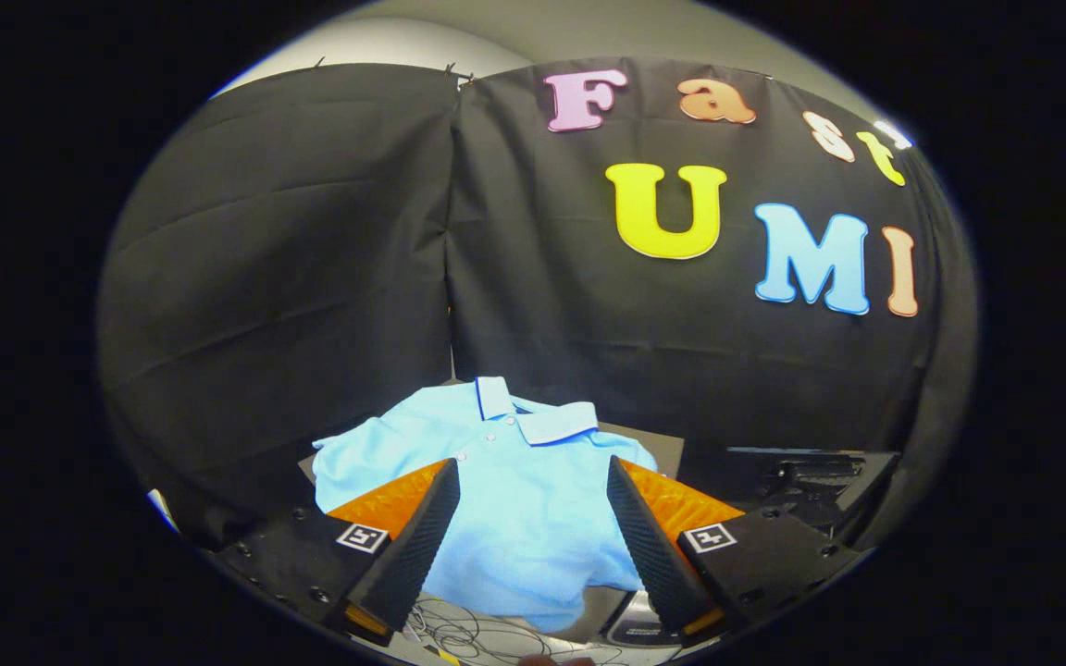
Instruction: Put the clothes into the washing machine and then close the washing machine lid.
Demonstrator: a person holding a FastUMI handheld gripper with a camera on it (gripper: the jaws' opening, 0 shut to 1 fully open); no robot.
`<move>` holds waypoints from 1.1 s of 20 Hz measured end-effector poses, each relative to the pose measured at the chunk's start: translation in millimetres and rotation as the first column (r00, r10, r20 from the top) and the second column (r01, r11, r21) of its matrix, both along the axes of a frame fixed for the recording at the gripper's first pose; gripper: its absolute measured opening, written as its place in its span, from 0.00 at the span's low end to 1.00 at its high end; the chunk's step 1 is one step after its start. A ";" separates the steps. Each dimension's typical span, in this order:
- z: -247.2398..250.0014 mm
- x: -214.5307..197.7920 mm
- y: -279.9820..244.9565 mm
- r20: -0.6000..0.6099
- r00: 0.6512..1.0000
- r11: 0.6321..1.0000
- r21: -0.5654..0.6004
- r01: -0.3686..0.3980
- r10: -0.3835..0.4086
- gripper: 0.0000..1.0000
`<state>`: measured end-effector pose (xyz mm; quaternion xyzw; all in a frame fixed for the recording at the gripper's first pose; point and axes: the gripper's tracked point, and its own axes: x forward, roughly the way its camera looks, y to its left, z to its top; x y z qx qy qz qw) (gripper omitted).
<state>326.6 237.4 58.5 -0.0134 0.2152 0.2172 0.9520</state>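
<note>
Gripper (533, 472) sits in the lower centre of the frame with fingers spread wide, nothing between them pressed or held. Light blue polo shirt (496, 462) lies spread flat, collar (533, 416) toward the wall, on a dark surface (653, 444) in the lower middle of the frame. Shirt shows between and just ahead of the fingers; both fingers appear above or in front of the cloth, contact cannot be told. Shirt's lower hem hangs toward the bottom of the frame over a pale floor area with thin cables (468, 634).

Dark boxy object (811, 476) at lower right, beside the shirt's surface; may be the washing machine, too dark to say, lid state cannot be told.

Step in hand, as judged: approach to the first grasp of the shirt. Nothing in the machine yet, task looks at its very start.

Next move likely calls for lowering the open fingers onto the shirt body, pinching a fold thick enough to lift the whole garment, then carrying it toward the machine opening. Flat cloth risk: fingers may catch only one layer, or the shirt may drag and slip.
</note>
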 end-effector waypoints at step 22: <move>-119.0 20.3 97.3 -0.341 0.937 0.984 -0.130 -0.120 0.069 0.88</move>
